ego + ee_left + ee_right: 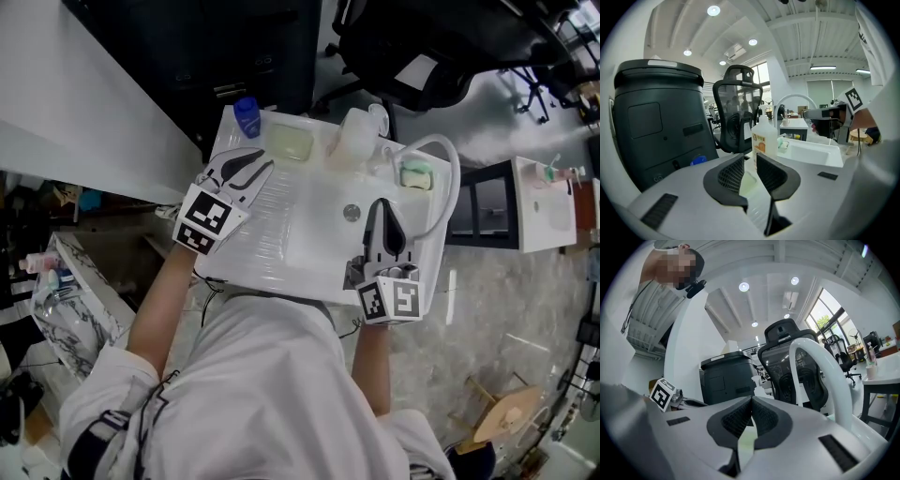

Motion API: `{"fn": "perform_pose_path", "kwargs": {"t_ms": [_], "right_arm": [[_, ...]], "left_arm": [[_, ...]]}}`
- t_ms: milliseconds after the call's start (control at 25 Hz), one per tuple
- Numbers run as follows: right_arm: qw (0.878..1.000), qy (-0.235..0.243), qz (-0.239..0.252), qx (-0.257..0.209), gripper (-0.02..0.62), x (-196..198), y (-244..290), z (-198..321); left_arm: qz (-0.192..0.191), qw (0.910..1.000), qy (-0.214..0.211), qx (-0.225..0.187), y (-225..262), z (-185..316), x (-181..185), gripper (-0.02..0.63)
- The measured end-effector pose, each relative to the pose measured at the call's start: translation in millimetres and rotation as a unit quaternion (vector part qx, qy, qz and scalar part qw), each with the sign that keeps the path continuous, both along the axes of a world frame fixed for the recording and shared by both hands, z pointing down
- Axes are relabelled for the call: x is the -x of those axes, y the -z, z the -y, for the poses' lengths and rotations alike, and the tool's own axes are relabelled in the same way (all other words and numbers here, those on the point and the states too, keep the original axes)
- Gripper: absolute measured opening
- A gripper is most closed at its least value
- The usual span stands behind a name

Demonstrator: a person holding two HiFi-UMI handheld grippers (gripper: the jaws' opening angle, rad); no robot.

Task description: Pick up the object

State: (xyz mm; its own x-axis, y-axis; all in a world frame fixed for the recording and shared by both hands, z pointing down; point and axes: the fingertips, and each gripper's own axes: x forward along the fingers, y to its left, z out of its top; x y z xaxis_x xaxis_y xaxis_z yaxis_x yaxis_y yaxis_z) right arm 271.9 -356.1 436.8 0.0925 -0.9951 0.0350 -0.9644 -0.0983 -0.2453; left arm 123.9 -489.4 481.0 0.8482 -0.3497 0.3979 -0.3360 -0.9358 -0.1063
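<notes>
Black casing of a tall cabinet (656, 122) fills the left of the left gripper view, and a black mesh office chair (736, 112) is seen beside it. A white sink top (272, 234) is spread below both tools in the head view, with a shallow basin sunk into its middle. A white arched faucet (456, 183) is bent over the basin's right side. A pale translucent bottle (354, 142) is stood at the back edge, between the faucet and a pale green block (289, 142). The left gripper (262, 163) is held over the sink top's left part. Its jaws are parted by a narrow gap, nothing is gripped in it, and they are aimed toward the pale green block just ahead. The right gripper (382, 204) is held over the basin's right side, close to the faucet. Its jaws are pressed together at the tips and nothing is held between them. Which item is meant by the task cannot be told; every item lies on the sink top, untouched. A small dish (415, 175) with something green in it is set beside the faucet's base. A blue cap (247, 116) is placed at the back left corner. A round drain (352, 213) is seen in the basin floor, just left of the right gripper.
</notes>
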Motion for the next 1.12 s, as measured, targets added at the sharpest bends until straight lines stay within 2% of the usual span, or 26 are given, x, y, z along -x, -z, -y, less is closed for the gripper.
{"fn": "perform_pose_path", "kwargs": {"t_ms": [160, 520, 800, 1120], "right_arm": [[1.000, 0.010, 0.006, 0.002, 0.006, -1.5, -5.7, 9.7], [1.000, 0.024, 0.005, 0.013, 0.006, -6.3, -14.9, 25.3], [0.999, 0.035, 0.004, 0.023, 0.006, -8.7, -21.9, 35.4], [0.999, 0.039, 0.009, 0.034, 0.006, -14.6, -30.9, 40.3]], "left_arm": [[0.018, 0.9997, -0.019, 0.002, -12.9, 5.5, -18.6, 0.092], [0.090, 0.9941, -0.060, 0.000, -68.5, 13.0, -54.6, 0.092], [0.152, 0.9849, -0.083, 0.012, -116.0, 18.0, -70.4, 0.094], [0.220, 0.9689, -0.112, -0.007, -162.3, 17.9, -87.2, 0.094]]}}
